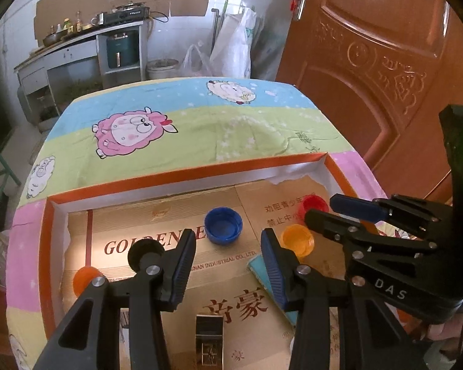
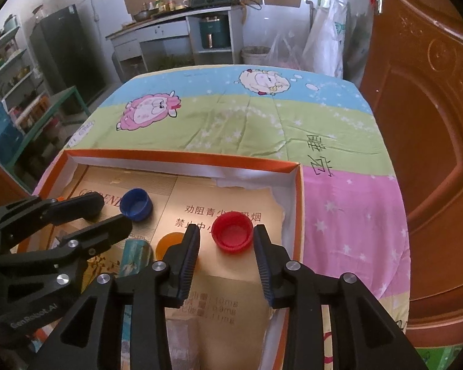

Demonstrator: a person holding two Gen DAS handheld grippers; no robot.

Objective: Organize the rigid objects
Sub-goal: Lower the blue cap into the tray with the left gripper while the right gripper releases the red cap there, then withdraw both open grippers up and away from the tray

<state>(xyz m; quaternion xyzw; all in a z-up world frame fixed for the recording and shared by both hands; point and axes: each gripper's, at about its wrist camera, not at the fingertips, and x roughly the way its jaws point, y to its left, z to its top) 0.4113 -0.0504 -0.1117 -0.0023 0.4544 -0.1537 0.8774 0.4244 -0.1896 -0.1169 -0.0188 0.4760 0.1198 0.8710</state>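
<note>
A shallow orange-rimmed box (image 1: 182,175) (image 2: 182,156) lies on the table, its floor lined with flattened cartons. In it, open side up, rest a blue cap (image 1: 223,225) (image 2: 136,205), a red cap (image 2: 232,231) (image 1: 316,202) and an orange cap (image 1: 296,239) (image 2: 169,243). A second orange cap (image 1: 85,279) sits near the box's left wall. My left gripper (image 1: 228,236) (image 2: 115,211) is open, with the blue cap just beyond its tips. My right gripper (image 2: 227,233) (image 1: 320,206) is open, and the red cap stands between its tips without being pressed.
A teal flat pack (image 1: 259,273) (image 2: 135,256), a dark metallic lighter-like piece (image 1: 209,339) and a black round piece (image 1: 146,251) also lie in the box. The sheep-print cloth (image 2: 247,117) covers the table. A brown door (image 2: 432,123) stands close on the right.
</note>
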